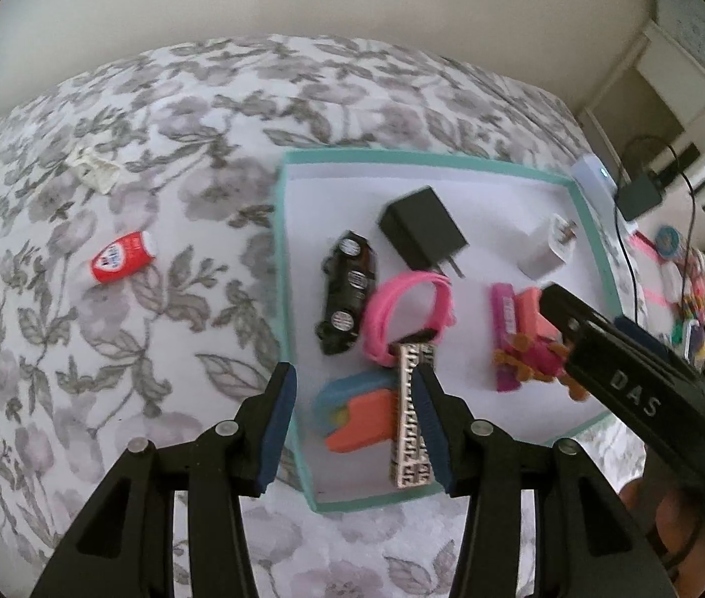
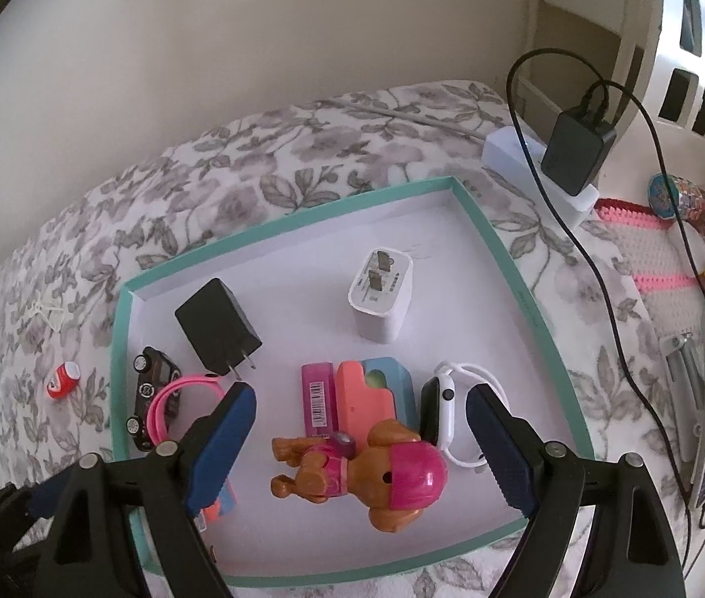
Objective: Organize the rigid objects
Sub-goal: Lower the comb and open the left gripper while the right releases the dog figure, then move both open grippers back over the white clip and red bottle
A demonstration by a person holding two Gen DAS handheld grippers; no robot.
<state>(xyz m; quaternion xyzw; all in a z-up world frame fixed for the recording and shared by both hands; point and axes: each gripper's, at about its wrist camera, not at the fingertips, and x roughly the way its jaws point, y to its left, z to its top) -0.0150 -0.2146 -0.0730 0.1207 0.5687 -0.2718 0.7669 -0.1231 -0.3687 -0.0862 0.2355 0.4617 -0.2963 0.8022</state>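
Broadly, a floral-covered bed (image 1: 163,159) carries a teal-rimmed tray (image 2: 477,214) holding a black charger (image 2: 218,324), white charger (image 2: 381,294), toy car (image 1: 347,294), pink band (image 1: 402,309) and toy dog (image 2: 367,468). Right gripper (image 2: 362,448) fingers spread wide around the dog, not touching. Left gripper (image 1: 352,428) fingers parted over a patterned bar (image 1: 412,428), its far end on the band. A red can (image 1: 123,261) lies outside.

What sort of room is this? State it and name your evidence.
Probably a bedroom. The tray sits on what looks like a bed with a floral cover, against a plain wall, and a charger is plugged in beside it.
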